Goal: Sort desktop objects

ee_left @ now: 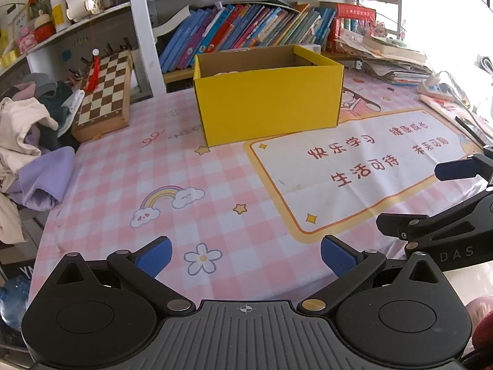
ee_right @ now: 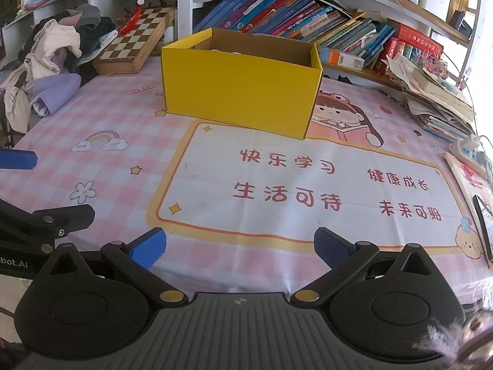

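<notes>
The yellow box [ee_left: 268, 101] sat open-topped in the upper middle of the left wrist view, on the pink checked tablecloth [ee_left: 123, 166], and it showed up in the upper middle of the right wrist view too [ee_right: 240, 92]. Something pale peeked over its rim but I couldn't tell what it was. The left gripper [ee_left: 246, 257] was at the bottom of its frame with its blue-padded fingers spread wide and nothing between them, just hanging over the cloth near a printed flower. Same deal with the right gripper [ee_right: 239, 248]: fingers spread wide, empty, low in its frame over the white panel with red characters [ee_right: 308, 185]. Both were well apart from the box. Behind the box a row of books [ee_left: 246, 30] leaned on the shelf. A wooden chessboard [ee_left: 104, 92] stood tilted at the upper left, with a heap of clothes [ee_left: 27, 141] just beside it at the left edge. A messy stack of papers [ee_right: 437, 98] filled the upper right of the right wrist view.
</notes>
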